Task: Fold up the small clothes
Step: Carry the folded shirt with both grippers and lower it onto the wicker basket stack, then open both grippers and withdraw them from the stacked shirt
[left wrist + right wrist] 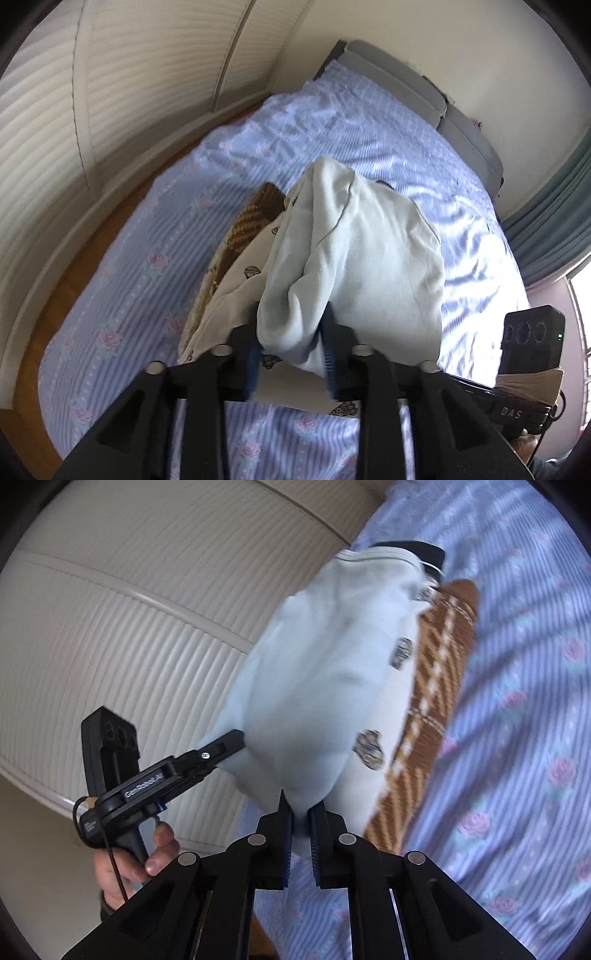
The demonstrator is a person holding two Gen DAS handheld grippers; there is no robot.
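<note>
pale blue garment x1 | left gripper, right gripper clamping it

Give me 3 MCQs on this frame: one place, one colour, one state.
1. Where does the brown knit garment lie?
A. on the bed, beside the printed cream garment
B. hanging from the shutters
C. on the floor

2. What colour is the garment held by both grippers?
A. red
B. pale blue
C. black

3. What state is the right gripper in?
A. wide open, holding nothing
B. shut on the held garment
C. out of view

Key:
1 A, the brown knit lies on the striped floral bedsheet next to the printed cream garment.
2 B, the pale blue garment hangs from the left gripper and the right gripper.
3 B, its fingers pinch the cloth's lower edge.
</note>
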